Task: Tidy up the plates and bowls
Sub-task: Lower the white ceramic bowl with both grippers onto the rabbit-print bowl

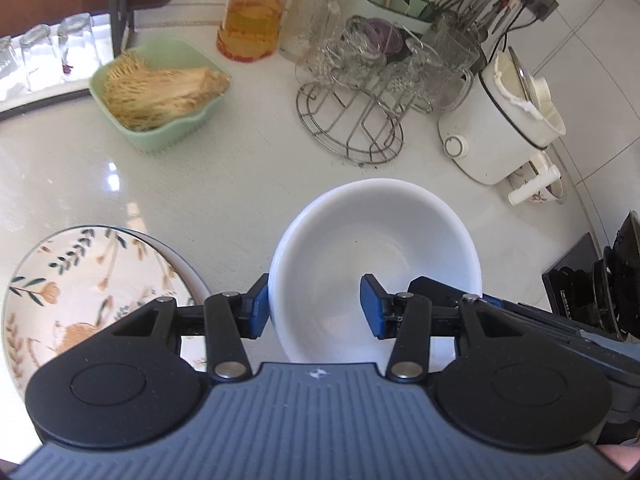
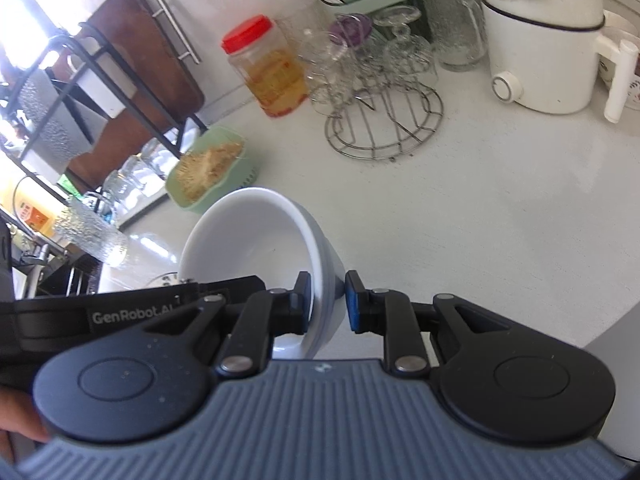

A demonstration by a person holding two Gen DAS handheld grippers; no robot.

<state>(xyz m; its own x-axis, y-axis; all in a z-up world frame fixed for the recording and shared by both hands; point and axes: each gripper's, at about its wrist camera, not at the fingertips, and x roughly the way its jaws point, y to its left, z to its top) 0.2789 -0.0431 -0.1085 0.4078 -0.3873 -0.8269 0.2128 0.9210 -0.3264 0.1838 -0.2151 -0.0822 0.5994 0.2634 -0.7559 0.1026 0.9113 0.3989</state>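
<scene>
The white bowl's near rim is hidden behind the left hand-held gripper body. The floral plate is cut off at the left edge and covered below. In the right wrist view, the bowl's lower part is hidden by both tools.

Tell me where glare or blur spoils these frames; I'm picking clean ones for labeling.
Left wrist view: bright glare spots on the counter beside the green basket, fisheye bending at the edges, white bowl sharp. Right wrist view: blown-out window light at upper left, soft blur over the rack and jar.
</scene>
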